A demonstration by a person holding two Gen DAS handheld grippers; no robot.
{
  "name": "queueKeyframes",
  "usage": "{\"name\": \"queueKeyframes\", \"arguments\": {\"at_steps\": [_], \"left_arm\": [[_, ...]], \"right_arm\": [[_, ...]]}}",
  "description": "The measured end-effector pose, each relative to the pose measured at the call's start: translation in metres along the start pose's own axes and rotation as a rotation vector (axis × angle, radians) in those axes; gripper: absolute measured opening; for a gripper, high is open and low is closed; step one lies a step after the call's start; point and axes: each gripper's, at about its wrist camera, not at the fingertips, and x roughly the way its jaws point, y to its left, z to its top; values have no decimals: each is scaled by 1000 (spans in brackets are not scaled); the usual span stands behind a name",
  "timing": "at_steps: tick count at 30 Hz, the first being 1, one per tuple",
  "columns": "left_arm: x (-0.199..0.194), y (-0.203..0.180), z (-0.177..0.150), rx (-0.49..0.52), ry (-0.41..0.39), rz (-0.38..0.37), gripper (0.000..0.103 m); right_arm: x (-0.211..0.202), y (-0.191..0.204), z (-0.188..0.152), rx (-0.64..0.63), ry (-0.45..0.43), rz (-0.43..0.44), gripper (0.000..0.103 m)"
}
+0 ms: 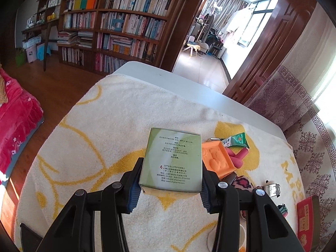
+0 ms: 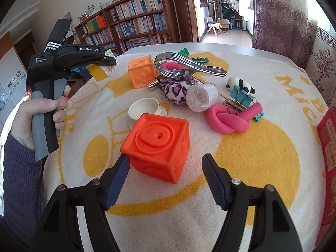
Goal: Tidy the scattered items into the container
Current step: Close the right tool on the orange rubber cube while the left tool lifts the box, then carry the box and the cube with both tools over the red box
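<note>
Seen from two wrist cameras: a white desk draped with a cream towel patterned in yellow, with yellow letters partly readable along its right edge. Behind, a long wooden bookshelf crowded with books, a wood floor, a doorway to a bright room, patterned curtains at right, red bedding at far left.

Left gripper raised over the towel, jaws clamped on a pale green box printed with Chinese text and a web address too small to read. In the right view, same gripper marked "GenRobot.AI" and "Data Acquisition System", held in a bare hand.

Right gripper low over the towel, jaws wide, around the near corner of a bright orange cube; left jaw at the cube's edge. Scattered beyond: lighter orange cube, white cap, pink knotted tube, leopard-print pouch, tape roll, metal tongs, teal binder clip, panda figure. Red box with Chinese lettering at the right edge.
</note>
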Motion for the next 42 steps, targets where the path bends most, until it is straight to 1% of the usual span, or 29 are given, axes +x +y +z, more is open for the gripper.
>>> {"name": "queueKeyframes", "arguments": {"at_steps": [5,7,9,10,15,16,19,21,24,31,37,42], "left_arm": [[3,-6,-4,17,11,-6,48],[4,-8,-5,21,13,-8,48],[4,-8,-5,22,15,-8,48],[5,-8,-5,21,16,-7,48],[4,-6,-6,12,20,-18,48],[3,-7,-5,14,17,-20,48],[-1,-8,-4,18,8,-25,48],[-2,-9,-4,19,6,-27,48],[-1,-11,-5,22,10,-31,48],[-9,-26,-6,55,3,-58,48],[-22,-50,-12,105,-13,-87,48],[-30,-73,-27,126,0,-124,48]], "right_arm": [[9,5,11,6,1,-3,80],[19,7,15,3,21,-17,80],[24,9,16,18,40,2,80],[24,11,16,17,43,-4,80],[32,20,16,-37,50,-39,80],[35,19,15,-32,57,-38,78],[31,16,12,-27,34,-31,76],[24,13,9,-23,13,-35,76],[8,6,7,7,-26,-20,76],[-34,-25,-2,79,-94,-51,76],[-72,-61,-14,155,-165,-113,76],[-105,-91,-20,216,-229,-161,76]]}}
